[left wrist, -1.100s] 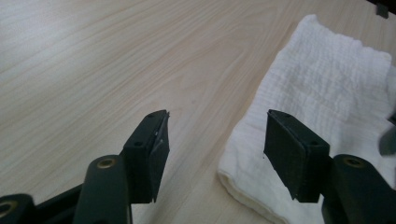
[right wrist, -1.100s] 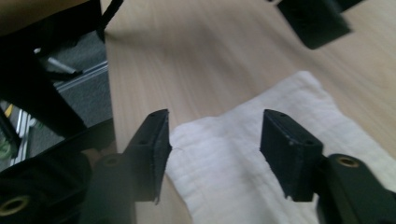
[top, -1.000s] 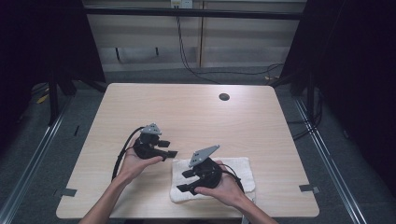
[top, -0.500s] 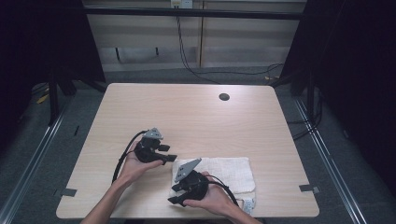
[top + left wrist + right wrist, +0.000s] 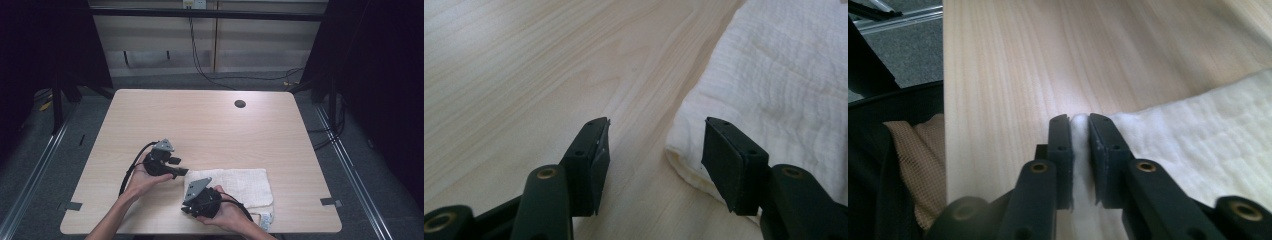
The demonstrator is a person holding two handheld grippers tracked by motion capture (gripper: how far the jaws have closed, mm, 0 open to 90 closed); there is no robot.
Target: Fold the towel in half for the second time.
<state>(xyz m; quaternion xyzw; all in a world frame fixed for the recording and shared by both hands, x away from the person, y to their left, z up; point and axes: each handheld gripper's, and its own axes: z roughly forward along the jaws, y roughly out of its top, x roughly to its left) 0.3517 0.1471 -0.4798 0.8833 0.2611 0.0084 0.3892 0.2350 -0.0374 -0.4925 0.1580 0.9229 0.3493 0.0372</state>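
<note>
pale wood table (image 5: 210,125), dark grommet (image 5: 240,104), grey floor (image 5: 395,200)

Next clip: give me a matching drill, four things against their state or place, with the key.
Things:
1. left tongs
2. right tongs
3. towel
4. round hole

States or places:
A. far part of the table
B. pinched at its near left corner
C. open, at the towel's edge
D. shut on cloth

Pairs: 1-C, 2-D, 3-B, 4-A
</note>
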